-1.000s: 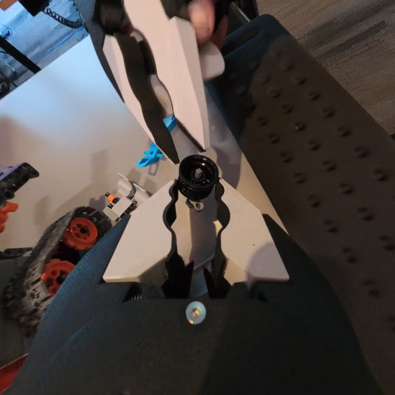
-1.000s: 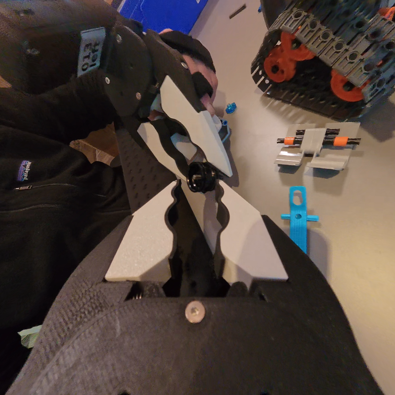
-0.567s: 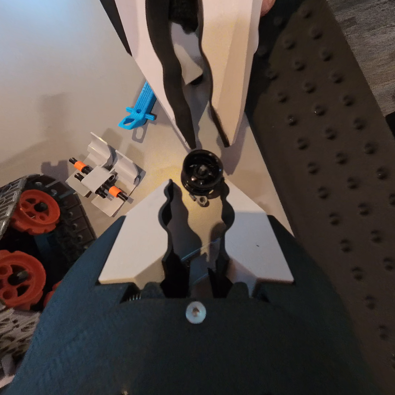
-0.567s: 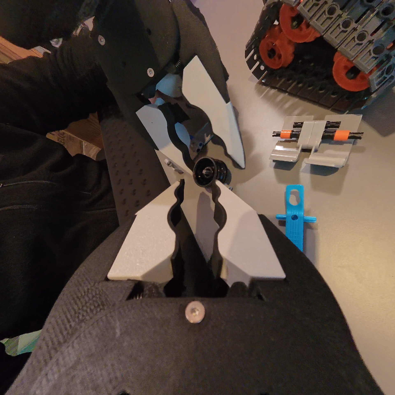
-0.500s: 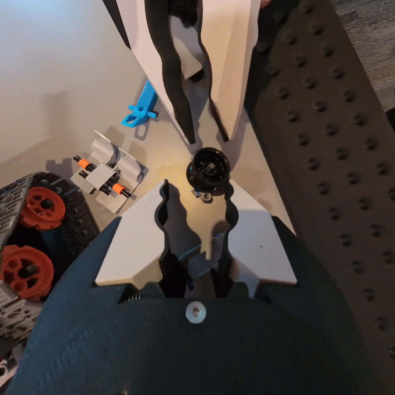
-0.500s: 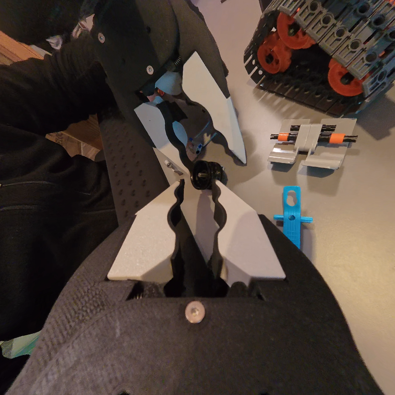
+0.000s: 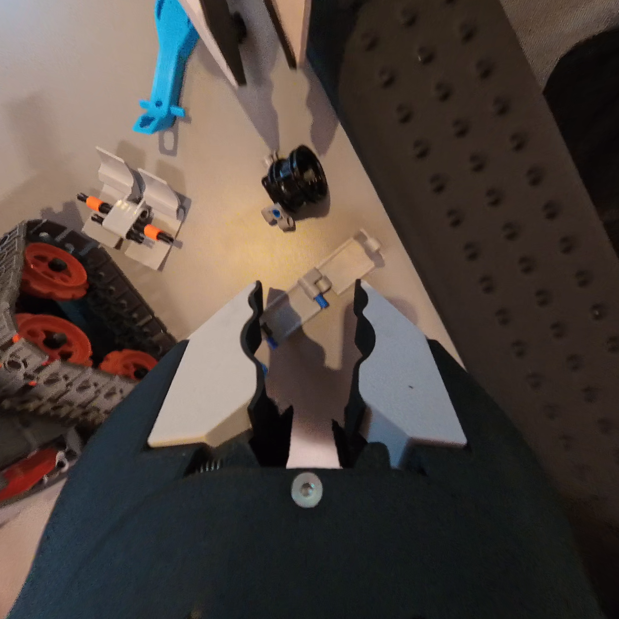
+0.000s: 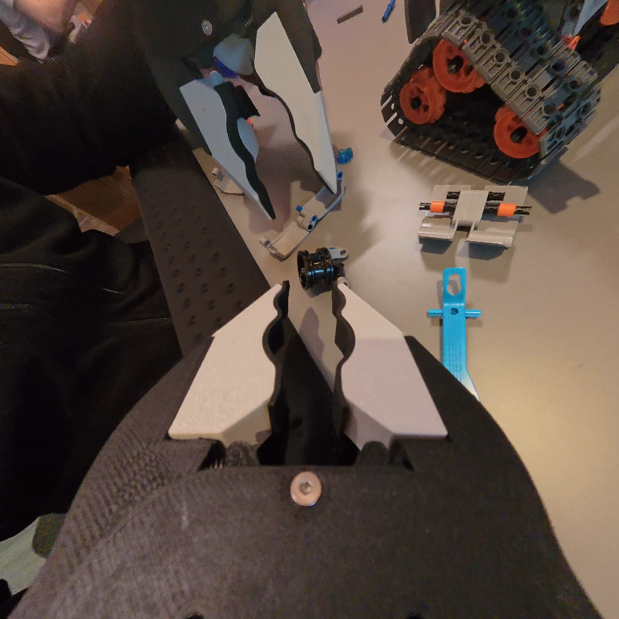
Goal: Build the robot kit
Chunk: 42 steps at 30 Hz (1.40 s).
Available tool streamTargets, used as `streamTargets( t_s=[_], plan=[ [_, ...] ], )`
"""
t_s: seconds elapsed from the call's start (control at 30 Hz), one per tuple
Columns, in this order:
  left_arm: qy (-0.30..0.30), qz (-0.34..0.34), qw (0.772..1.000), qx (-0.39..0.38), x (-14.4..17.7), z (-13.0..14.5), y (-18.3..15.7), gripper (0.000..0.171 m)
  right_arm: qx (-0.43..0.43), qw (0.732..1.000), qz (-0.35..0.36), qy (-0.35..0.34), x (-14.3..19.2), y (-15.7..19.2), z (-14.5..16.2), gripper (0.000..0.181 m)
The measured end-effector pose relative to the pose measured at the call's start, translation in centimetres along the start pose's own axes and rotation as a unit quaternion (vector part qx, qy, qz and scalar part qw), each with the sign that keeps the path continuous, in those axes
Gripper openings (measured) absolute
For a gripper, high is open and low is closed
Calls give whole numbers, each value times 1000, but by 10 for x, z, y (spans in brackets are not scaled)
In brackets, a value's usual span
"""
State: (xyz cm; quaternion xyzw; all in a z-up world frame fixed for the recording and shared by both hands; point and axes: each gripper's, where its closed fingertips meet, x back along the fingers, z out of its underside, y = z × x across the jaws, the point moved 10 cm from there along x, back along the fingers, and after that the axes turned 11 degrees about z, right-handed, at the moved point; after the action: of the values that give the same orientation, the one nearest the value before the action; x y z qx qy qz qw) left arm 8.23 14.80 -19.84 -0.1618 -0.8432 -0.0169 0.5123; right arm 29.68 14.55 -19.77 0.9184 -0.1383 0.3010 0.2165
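Left claw [image 7: 306, 288]: jaws spread wide and empty, hovering over the table near its edge; a long grey panel piece lies straight under the gap between its tips.
Right claw [image 8: 310, 286]: jaws parted with nothing between them; the black wheel hub sits just beyond its tips, seemingly clear of both fingers.
Black wheel hub [image 8: 316, 268]: lies on its side on the table close to the edge, a small grey connector with a blue pin [image 7: 278, 216] attached at one end. It sits between the two claws, apart from each.
Grey panel piece [image 7: 321, 288]: long and flat with blue pins along it, lying aslant near the table edge, just beside the wheel hub.
Blue lever tool [image 8: 454, 326]: flat on the table beside the right claw, pointing away from the edge.
Grey double-flap assembly [image 8: 472, 216]: two grey curved panels joined by black axles with orange bushes, lying farther in from the edge, well apart from the hub.
Tracked vehicle [image 8: 502, 100]: grey and black treads over orange wheels, standing toward the far side of the table.
Table [image 7: 217, 254]: pale, plain top.
Dark perforated surface [image 7: 485, 201]: runs along the table edge, dotted with rows of holes.
Person: a dark sleeve [image 8: 77, 110] reaches in behind the left claw.
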Motion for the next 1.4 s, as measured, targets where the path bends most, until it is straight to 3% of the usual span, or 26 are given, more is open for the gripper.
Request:
streamTargets(
  t_s=[0.23, 0.43, 0.67, 0.77, 0.83, 1.07, 1.27, 1.4],
  plan=[
    [48, -30, 998, -14, 5, 13, -5, 54, 31, 999, 23, -17, 7, 20, 4, 25],
    [4, -87, 996, 3, 22, 13, -2, 62, 49, 998, 38, -24, 9, 30, 5, 26],
    [1, -84, 991, 102, 11, 31, 12, 30, 55, 996, 45, -47, 15, 34, 2, 25],
    [6, -96, 989, 110, 2, 33, 16, 10, 54, 996, 47, -47, 14, 35, 4, 24],
    [1, -109, 989, 96, 3, 30, 16, 5, 54, 996, 51, -53, 15, 35, 5, 23],
    [-58, -190, 980, -23, 37, -14, -2, 6, 41, 988, 76, -125, 23, 41, -5, 26],
    [-31, -277, 949, -146, 43, -68, -26, 6, 21, 980, 98, -174, 17, 50, -14, 41],
    [-43, -308, 929, -200, 38, -94, -38, 6, 12, 973, 112, -202, 21, 51, -17, 36]
  ],
)
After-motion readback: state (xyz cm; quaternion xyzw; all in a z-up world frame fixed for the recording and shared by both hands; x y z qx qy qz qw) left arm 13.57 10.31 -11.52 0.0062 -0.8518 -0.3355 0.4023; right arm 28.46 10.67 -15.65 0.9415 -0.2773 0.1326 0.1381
